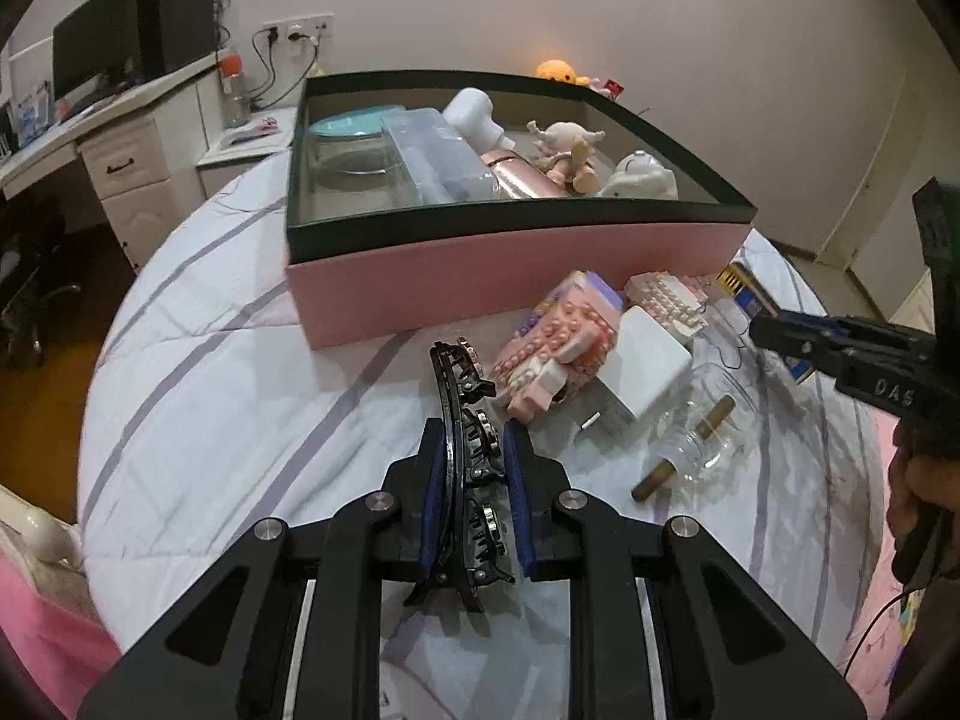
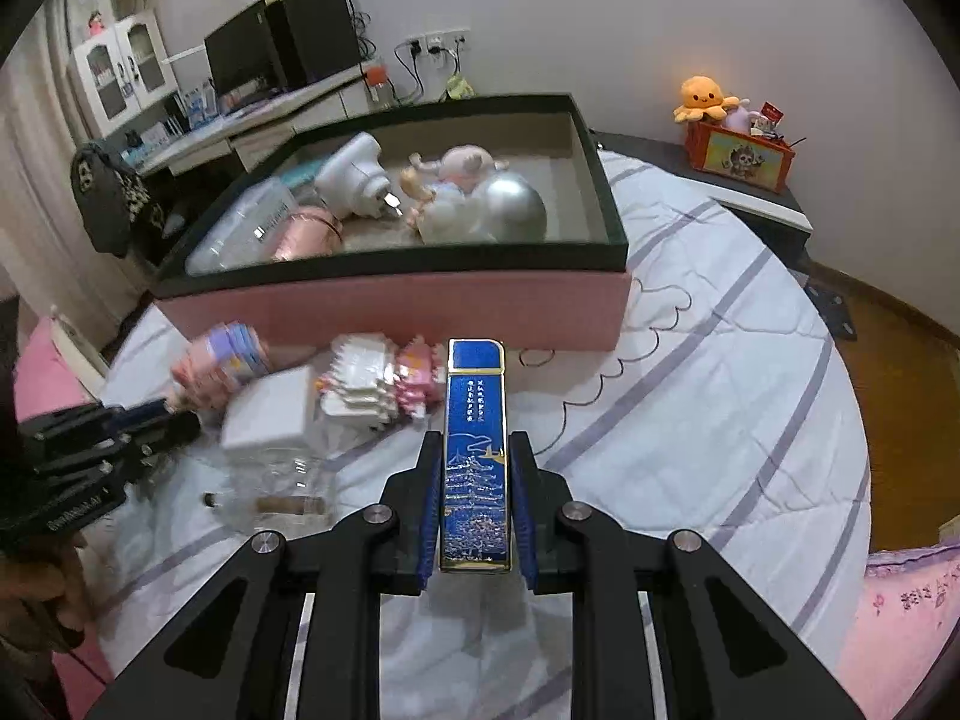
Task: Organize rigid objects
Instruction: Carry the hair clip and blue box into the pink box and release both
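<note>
On bed: one pink box, two hand-held grippers (both clamped).

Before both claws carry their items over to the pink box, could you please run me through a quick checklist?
1. Left claw shut on the black hair clip: ok.
2. Right claw shut on the blue lighter: ok.
3. Pink box open on top: ok.
4. Free floor inside the box: ok, bare at its right end in the right wrist view.
5. Path from the left claw to the box: ok, bare bedspread between.
6. Whether the clip sits firmly enough to travel: cannot tell.
</note>
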`<state>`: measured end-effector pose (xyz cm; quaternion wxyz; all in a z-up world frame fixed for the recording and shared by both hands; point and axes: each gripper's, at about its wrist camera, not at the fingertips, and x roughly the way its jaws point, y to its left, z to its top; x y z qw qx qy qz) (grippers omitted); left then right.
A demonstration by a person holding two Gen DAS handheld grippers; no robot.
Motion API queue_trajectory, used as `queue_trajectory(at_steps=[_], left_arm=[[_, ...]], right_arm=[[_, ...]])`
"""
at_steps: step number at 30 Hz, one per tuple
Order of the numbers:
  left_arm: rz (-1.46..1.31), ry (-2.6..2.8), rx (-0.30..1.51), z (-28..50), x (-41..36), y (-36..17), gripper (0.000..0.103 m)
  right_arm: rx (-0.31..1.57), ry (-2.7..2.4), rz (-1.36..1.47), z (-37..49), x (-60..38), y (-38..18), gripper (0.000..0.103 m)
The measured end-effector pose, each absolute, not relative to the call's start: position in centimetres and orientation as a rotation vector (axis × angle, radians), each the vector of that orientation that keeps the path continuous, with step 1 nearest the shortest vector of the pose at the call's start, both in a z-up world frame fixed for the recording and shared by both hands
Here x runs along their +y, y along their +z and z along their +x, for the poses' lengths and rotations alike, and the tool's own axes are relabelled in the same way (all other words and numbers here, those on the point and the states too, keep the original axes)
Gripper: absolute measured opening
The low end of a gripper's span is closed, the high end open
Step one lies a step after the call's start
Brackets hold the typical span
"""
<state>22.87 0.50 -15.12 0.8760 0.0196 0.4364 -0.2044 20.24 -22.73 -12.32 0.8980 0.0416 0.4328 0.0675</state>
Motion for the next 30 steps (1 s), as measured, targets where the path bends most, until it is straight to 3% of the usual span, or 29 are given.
queue_trajectory(at_steps=[17, 30], left_arm=[[0.064, -0.38, 0.719, 21.4, 0.7, -6.7, 0.019], [0.011, -0.389, 0.616, 29.1, -3.8, -2.4, 0.019]], right_arm=[[0.749, 0.23, 0.061, 20.3, -20.7, -6.0, 0.021], [0.684, 0.228, 0.036, 28.0, -20.8, -2.3, 0.021]])
